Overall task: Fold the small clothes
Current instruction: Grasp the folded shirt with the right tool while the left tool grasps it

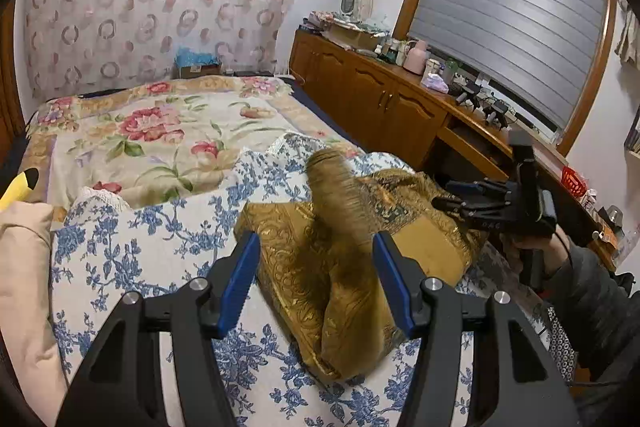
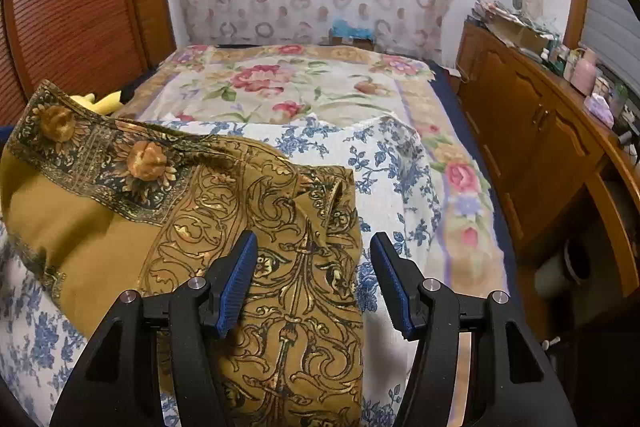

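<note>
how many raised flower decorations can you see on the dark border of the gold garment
2. Both sit on the dark patterned band of the gold garment in the right wrist view: one flower near its upper-left end, the other flower further right along it. More may be hidden in folds.

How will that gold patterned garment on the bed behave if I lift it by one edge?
The gold patterned garment will probably flop and drape, since it already lies in soft folds. It looks thin and light. Its folded layers may slide open, so pinch them together.

Open right gripper above gold patterned garment on blue-floral bedspread.
</note>
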The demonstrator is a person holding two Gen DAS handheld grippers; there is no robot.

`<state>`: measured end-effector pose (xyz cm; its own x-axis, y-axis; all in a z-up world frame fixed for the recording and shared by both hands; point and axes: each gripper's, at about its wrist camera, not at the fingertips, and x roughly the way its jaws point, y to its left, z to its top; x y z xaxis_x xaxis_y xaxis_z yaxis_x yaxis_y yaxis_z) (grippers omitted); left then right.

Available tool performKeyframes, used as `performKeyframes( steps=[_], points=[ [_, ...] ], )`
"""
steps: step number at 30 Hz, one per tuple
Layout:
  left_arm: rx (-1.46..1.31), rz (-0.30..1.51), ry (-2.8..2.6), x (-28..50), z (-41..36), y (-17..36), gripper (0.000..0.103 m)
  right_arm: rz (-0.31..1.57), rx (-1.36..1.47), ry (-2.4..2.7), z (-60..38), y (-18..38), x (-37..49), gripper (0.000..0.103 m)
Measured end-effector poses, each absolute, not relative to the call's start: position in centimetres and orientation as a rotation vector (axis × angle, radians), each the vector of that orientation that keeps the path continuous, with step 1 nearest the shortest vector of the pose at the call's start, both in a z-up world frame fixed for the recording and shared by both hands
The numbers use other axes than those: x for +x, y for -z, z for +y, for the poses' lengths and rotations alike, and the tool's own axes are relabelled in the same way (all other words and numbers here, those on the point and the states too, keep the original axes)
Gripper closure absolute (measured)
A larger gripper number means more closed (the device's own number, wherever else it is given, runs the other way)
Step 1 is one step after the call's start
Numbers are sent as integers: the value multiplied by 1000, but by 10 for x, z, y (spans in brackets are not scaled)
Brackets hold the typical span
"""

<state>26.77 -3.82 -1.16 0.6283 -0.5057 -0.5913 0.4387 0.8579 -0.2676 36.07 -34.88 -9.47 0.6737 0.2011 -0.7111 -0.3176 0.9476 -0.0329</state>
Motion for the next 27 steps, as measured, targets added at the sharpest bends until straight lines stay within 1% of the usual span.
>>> performKeyframes(
  steps=[5,11,15,21,27],
  points=[
    [-83,690,555,267,-45,8,45,785,-165,-286,-349,98,363,41],
    [9,799,497,294,-63,40,45,794,-148,-280,-355,102,369,35],
    [58,859,441,320,-63,64,45,807,-131,-297,-357,106,376,34],
    [45,928,420,344,-57,92,45,826,-106,-325,-360,112,383,34],
    [21,950,438,351,-59,100,45,848,-80,-353,-360,116,383,34]
  ],
)
